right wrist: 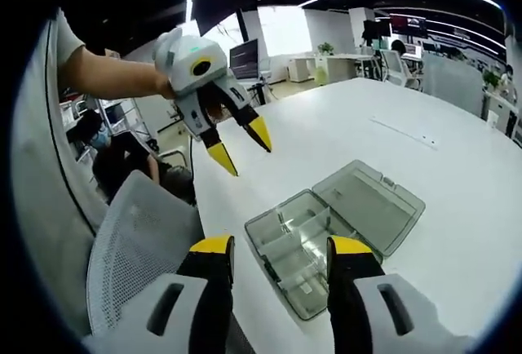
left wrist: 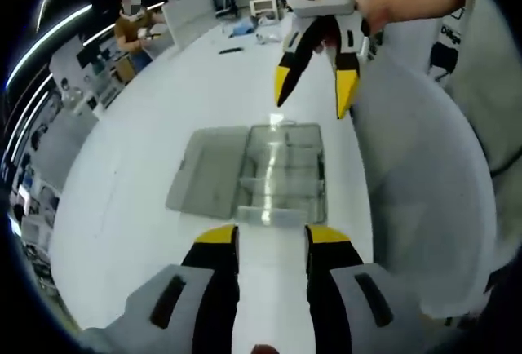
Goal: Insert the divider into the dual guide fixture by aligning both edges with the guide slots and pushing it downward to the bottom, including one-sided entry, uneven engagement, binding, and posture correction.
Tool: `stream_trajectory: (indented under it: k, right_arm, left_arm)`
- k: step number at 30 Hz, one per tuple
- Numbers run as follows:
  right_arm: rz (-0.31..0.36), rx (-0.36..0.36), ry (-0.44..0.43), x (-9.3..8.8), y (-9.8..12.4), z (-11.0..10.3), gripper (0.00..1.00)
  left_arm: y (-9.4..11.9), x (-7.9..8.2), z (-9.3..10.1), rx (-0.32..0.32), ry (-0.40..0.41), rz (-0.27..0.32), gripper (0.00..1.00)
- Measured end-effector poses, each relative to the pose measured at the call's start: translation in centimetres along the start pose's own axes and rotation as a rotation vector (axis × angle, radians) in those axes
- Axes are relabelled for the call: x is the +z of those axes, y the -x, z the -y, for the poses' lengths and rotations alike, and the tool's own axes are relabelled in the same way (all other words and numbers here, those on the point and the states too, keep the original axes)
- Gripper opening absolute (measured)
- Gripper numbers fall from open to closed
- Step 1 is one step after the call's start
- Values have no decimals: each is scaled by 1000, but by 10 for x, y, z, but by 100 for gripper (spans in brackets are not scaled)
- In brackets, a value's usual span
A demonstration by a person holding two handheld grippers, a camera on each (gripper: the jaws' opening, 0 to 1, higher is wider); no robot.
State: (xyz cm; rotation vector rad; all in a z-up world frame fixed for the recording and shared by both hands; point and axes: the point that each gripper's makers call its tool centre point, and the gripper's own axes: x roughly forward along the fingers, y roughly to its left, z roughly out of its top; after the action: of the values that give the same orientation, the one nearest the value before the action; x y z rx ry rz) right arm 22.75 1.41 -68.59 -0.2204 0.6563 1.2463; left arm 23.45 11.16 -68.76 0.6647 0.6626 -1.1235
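A clear plastic compartment box [left wrist: 281,179] lies on the white table [left wrist: 147,166] with its lid [left wrist: 208,179] folded open flat beside it. Thin clear partitions stand inside it; I cannot tell a loose divider from the fixed ones. My left gripper [left wrist: 272,240] hovers open just before the box's near edge, holding nothing. My right gripper [left wrist: 316,89] hangs open above the box's far side. From the right gripper view, the box [right wrist: 298,244] and its lid [right wrist: 371,203] lie just beyond my open right gripper [right wrist: 281,250], and the left gripper [right wrist: 241,146] is raised, open and empty.
A grey mesh chair [left wrist: 424,207] stands against the table edge beside the box, also seen as the chair [right wrist: 139,240]. A person [left wrist: 134,24] sits at the table's far end with small items nearby. Desks and monitors [right wrist: 245,56] fill the background.
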Motion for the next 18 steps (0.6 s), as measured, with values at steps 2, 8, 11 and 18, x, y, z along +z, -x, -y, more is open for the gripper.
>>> stream_trajectory:
  k: [2,8,11,18]
  right_arm:
    - [3,3,-2,2,-1,0,42]
    - [44,21,-38,17,-4,-2,42]
    - [52,19,-33,22,-5,-3,41]
    - [82,31,-58,31,-6,-6,40]
  left_arm:
    - [-1,6,2,1,-6,10,28]
    - [-2,24,6,10,-36,35,28]
    - [-4,31,9,18,-52,40,28]
    - [-8,38,11,47,-82,46,28]
